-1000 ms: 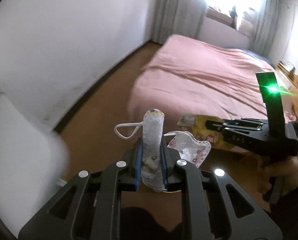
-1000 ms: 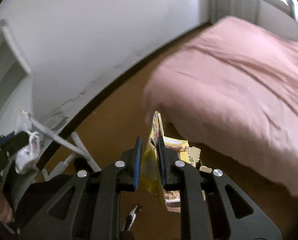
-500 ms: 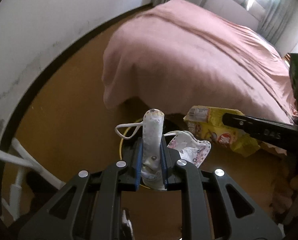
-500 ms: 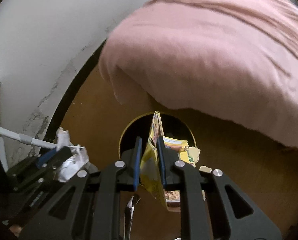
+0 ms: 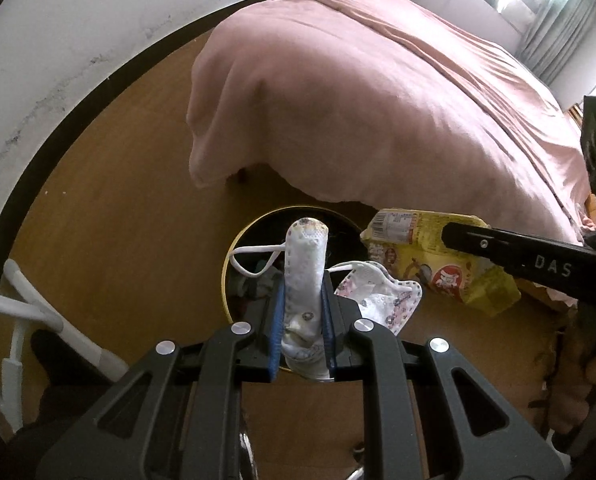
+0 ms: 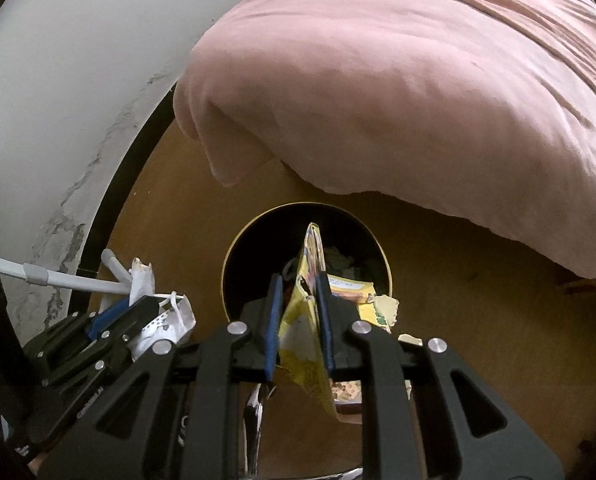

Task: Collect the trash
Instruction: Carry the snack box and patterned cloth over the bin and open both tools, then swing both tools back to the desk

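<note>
My left gripper (image 5: 301,300) is shut on a white patterned face mask (image 5: 304,264) with loose ear loops, held above a round black trash bin with a gold rim (image 5: 234,248). My right gripper (image 6: 300,296) is shut on a yellow snack wrapper (image 6: 298,332), held over the same bin (image 6: 238,248), which holds some trash inside. The wrapper (image 5: 418,260) and right gripper also show at the right of the left wrist view. The left gripper and mask (image 6: 162,320) show at the lower left of the right wrist view.
A bed under a pink cover (image 5: 378,100) overhangs just behind the bin. A white wall with a black baseboard (image 5: 78,92) runs along the left. White tubes of a rack (image 5: 38,316) stand at the lower left. The floor is brown wood.
Both grippers have tilted down and moved over the trash bin, which has come into full view below them. Both still hold their items.
</note>
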